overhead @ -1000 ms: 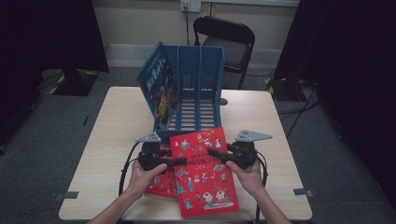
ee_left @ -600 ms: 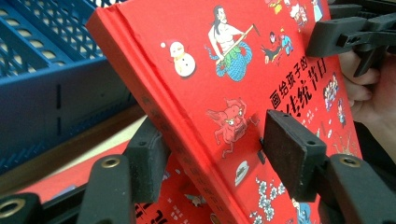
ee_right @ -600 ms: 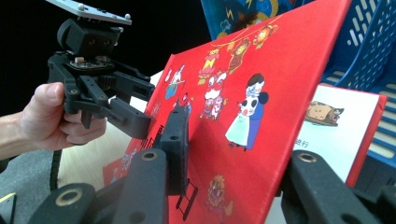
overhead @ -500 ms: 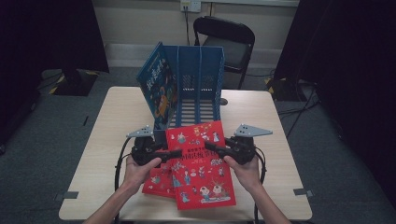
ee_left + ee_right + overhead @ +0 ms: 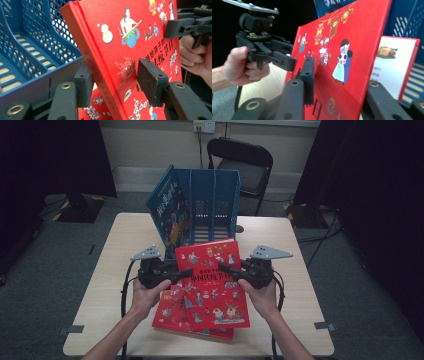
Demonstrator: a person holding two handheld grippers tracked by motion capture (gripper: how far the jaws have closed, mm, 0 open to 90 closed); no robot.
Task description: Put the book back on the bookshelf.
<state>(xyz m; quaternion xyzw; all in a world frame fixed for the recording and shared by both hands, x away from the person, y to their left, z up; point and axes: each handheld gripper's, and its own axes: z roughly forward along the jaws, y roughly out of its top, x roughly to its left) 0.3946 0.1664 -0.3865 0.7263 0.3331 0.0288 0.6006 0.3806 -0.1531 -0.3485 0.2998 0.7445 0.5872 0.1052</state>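
A red picture book [image 5: 212, 280] is held tilted above the table, its far edge raised toward the blue file rack [image 5: 215, 195]. My left gripper [image 5: 187, 271] is shut on its left edge. In the left gripper view the pads [image 5: 150, 80] clamp the spine side of the red book [image 5: 130, 37]. My right gripper [image 5: 222, 267] is shut on the right edge. In the right gripper view one pad [image 5: 308, 75] presses the cover of the red book [image 5: 352, 37], and the other jaw is hidden behind it. A second red book [image 5: 167, 315] lies flat underneath.
A blue book [image 5: 167, 212] leans in the rack's left slot; the other slots [image 5: 30, 50] look open. The table's edge [image 5: 300, 347] is near the person's forearms. A black chair [image 5: 245, 165] stands behind the table.
Both grippers have carried the red book away from the person toward the rack, and its far edge has risen. The lower red book has stayed flat on the table.
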